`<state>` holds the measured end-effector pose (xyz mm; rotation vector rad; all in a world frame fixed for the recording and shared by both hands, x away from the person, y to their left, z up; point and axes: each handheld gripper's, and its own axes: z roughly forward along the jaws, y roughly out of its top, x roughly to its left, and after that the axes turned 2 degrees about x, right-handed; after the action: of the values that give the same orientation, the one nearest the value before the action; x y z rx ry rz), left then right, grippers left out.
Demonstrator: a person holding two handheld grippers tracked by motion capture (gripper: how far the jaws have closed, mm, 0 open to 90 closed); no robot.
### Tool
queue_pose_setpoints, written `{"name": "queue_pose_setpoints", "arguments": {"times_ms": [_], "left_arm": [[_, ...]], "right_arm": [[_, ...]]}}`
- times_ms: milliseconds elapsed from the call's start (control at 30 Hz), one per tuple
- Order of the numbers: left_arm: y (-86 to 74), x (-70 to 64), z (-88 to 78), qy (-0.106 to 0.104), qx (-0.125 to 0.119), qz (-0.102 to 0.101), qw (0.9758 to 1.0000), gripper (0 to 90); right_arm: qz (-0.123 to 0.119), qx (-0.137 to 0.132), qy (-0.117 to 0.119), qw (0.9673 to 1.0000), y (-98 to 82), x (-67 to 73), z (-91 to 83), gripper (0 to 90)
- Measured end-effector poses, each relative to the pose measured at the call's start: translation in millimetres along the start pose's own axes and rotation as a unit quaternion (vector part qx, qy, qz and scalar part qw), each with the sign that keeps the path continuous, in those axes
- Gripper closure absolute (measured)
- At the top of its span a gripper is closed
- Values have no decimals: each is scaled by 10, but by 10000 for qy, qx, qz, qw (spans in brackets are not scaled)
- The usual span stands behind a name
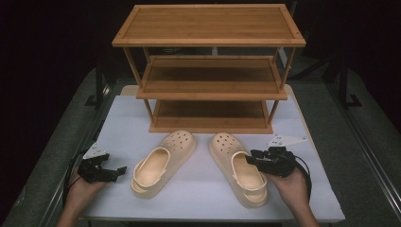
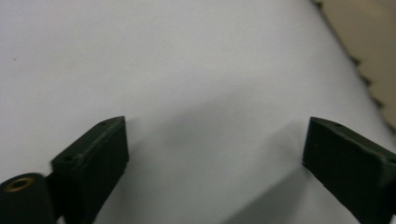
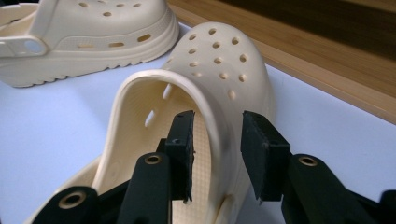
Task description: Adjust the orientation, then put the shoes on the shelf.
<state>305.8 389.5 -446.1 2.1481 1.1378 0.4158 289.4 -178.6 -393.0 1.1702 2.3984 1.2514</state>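
Two cream clogs lie on the white table (image 1: 198, 194), toes toward the rack. My right gripper (image 1: 250, 158) reaches over the right clog (image 1: 224, 144) from its outer side. In the right gripper view, my right gripper (image 3: 219, 156) straddles the side wall of the right clog (image 3: 219, 60), with one pad inside the shoe and one outside. A thin gap shows at the inner pad, so the gripper is open. My left gripper (image 1: 120, 171) rests low at the table's left, open and empty, pointing at the left clog (image 1: 163, 163). The left gripper view shows my left gripper (image 2: 215, 158) wide open over bare table.
A three-tier wooden shoe rack (image 1: 208, 80) stands at the back of the table, its bottom shelf edge (image 3: 303, 51) just beyond the clogs' toes. The left clog's ridged sole edge (image 2: 369, 42) lies ahead of the left gripper. Dark floor surrounds the table.
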Motion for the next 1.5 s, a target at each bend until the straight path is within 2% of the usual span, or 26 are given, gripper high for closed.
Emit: {"name": "queue_pose_setpoints", "arguments": {"times_ms": [133, 167, 233, 267, 333, 367, 433, 467, 500, 533, 567, 667, 700, 733, 767, 933, 1000, 1067, 1133, 1167, 1200, 1267, 1333, 1400, 1500], "left_arm": [[85, -44, -64, -143, -114, 54, 9998, 105], [85, -44, -64, -143, -114, 54, 9998, 139], [190, -98, -139, -318, -243, 86, 9992, 141], [190, -98, -139, -318, -243, 86, 9992, 141], [308, -170, -227, -492, -414, 127, 9979, 143], [308, -170, -227, -492, -414, 127, 9979, 143], [440, -265, -310, -684, -555, 264, 9958, 143], [440, -265, -310, -684, -555, 264, 9958, 144], [532, -343, -349, -770, -628, 408, 9942, 144], [532, -343, -349, -770, -628, 408, 9942, 144], [622, -425, -369, -914, -719, 516, 9919, 146], [748, -542, -350, -1021, -741, 713, 9894, 149], [748, -542, -350, -1021, -741, 713, 9894, 151], [813, -603, -306, -1122, -753, 817, 9875, 176], [843, -629, -274, -1191, -734, 857, 9865, 197], [958, -727, -114, -1323, -602, 1011, 9842, 236], [984, -763, -43, -1395, -544, 1067, 9830, 267], [994, -790, 16, -1313, -468, 1129, 9838, 323], [997, -816, 76, -1164, -381, 1193, 9853, 420], [997, -816, 76, -1164, -381, 1193, 9853, 441], [1001, -815, 126, -1121, -283, 1243, 9855, 465], [1000, -818, 152, -1136, -284, 1235, 9854, 487], [997, -826, 179, -1110, -271, 1255, 9855, 577], [993, -847, 196, -842, -301, 1372, 9865, 641], [993, -864, 188, -656, -289, 1452, 9868, 720]], "right_arm": [[-5, 22, 15, 10000, 8, -1, 4, 579], [-5, 22, 15, 10000, 8, -1, 4, 579], [-21, 26, 14, 10000, 9, 0, 9, 556], [-11, 32, 25, 10000, 10, -3, 12, 555], [-13, 26, 24, 10000, 13, -9, 17, 538], [-13, 26, 24, 10000, 13, -9, 17, 538], [0, 39, 44, 10000, 19, -14, 26, 510], [0, 39, 44, 10000, 19, -14, 26, 510], [-9, 59, 49, 10000, 24, -11, 33, 487], [-9, 59, 49, 10000, 24, -11, 33, 487], [8, 88, 83, 9999, 27, -10, 41, 472], [22, 116, 91, 9999, 27, -13, 48, 456], [22, 116, 91, 9999, 27, -13, 48, 456], [61, 156, 114, 9998, 27, -19, 54, 443], [66, 169, 119, 9998, 26, -23, 58, 437], [54, 211, 172, 9996, 20, -27, 67, 423], [68, 219, 192, 9996, 12, -30, 70, 445], [74, 239, 183, 9995, 6, -35, 77, 475], [73, 263, 181, 9995, 3, -43, 89, 501], [69, 276, 191, 9994, 3, -43, 94, 517], [65, 282, 190, 9994, 2, -41, 99, 536], [40, 297, 161, 9994, 1, -41, 103, 546], [42, 310, 130, 9994, -2, -49, 107, 580], [36, 296, 82, 9995, -10, -61, 103, 645], [-2, 261, 20, 9997, -16, -70, 91, 706]]}}
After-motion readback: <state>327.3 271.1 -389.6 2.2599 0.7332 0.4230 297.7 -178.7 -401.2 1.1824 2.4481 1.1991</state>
